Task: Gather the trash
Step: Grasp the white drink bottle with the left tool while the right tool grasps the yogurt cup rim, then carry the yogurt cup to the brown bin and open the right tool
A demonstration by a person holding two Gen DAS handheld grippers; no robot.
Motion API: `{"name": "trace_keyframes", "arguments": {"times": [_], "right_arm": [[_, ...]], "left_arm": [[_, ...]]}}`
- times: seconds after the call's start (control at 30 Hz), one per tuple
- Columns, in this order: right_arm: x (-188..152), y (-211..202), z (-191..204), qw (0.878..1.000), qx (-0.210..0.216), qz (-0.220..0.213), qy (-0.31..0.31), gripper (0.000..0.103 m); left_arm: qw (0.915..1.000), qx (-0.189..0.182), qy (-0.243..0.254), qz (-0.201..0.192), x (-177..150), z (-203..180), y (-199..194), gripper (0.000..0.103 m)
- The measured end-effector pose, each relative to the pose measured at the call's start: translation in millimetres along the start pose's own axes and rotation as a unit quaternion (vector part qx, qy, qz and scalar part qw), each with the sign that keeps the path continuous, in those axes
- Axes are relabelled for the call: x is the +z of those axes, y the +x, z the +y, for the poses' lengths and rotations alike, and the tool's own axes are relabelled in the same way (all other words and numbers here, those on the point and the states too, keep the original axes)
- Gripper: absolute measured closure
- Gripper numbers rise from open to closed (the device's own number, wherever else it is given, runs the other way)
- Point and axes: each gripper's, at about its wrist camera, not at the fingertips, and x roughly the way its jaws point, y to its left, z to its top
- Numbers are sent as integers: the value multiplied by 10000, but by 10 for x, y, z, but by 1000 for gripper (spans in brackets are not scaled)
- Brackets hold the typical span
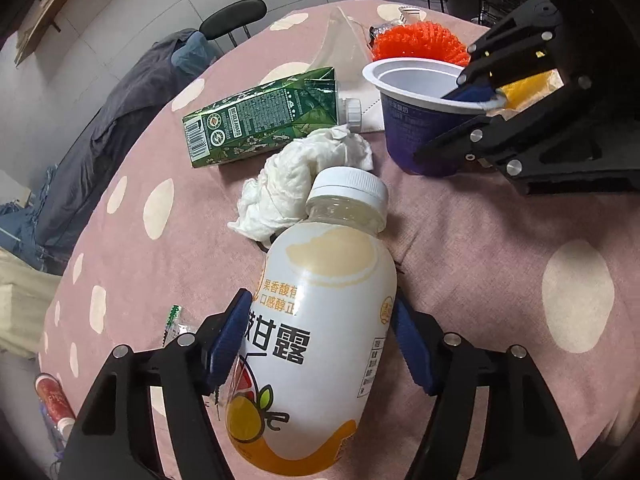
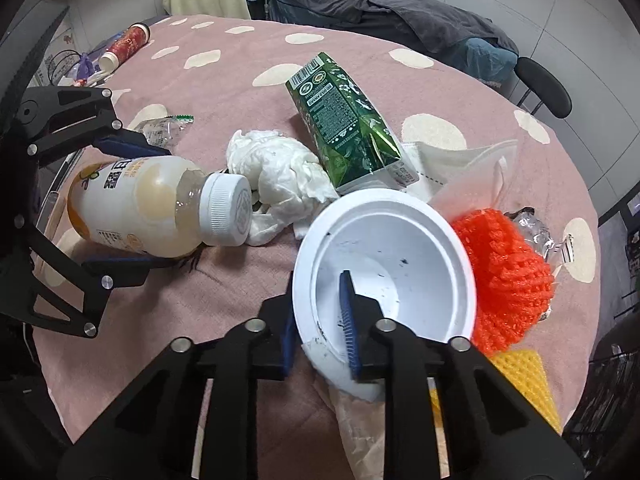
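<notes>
My left gripper [image 1: 320,344] is shut on a white drink bottle [image 1: 316,360] with a white cap, lying on the pink dotted tablecloth [image 1: 500,280]; the bottle also shows in the right wrist view [image 2: 148,204], with the left gripper [image 2: 132,208] around it. My right gripper [image 2: 320,328] is shut on the rim of a white-lined purple yogurt cup [image 2: 392,264], one finger inside, one outside. In the left wrist view the right gripper [image 1: 476,108] holds that cup [image 1: 424,120]. A crumpled tissue [image 1: 296,184] and a green carton [image 1: 264,116] lie between them.
An orange mesh scrubber [image 2: 508,276], a yellow mesh pad [image 2: 528,380], a face mask [image 2: 460,160] and clear wrappers [image 2: 536,232] lie to the right. A small clear packet [image 2: 168,128] and a red tube [image 2: 128,44] lie at the table's far left. A black chair [image 1: 232,20] stands beyond the table.
</notes>
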Motion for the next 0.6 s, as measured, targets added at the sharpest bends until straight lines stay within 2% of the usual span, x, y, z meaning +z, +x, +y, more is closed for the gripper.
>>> {"name": "trace_keyframes", "arguments": {"times": [0.13, 0.27, 0.5, 0.6], "right_arm": [[-40, -93, 23, 9997, 9, -215, 121, 93], [-103, -266, -4, 9982, 50, -484, 352, 93], [-243, -576, -10, 9937, 24, -961, 576, 93], [-323, -692, -48, 9908, 38, -1151, 717, 93]], "left_arm": [[9993, -148, -299, -151, -14, 3, -45, 38], [9957, -316, -787, -380, -53, 9, -132, 40], [9860, -397, -1344, -908, -122, -101, -351, 40], [9800, -576, -1577, -1073, -123, -138, -409, 40]]}}
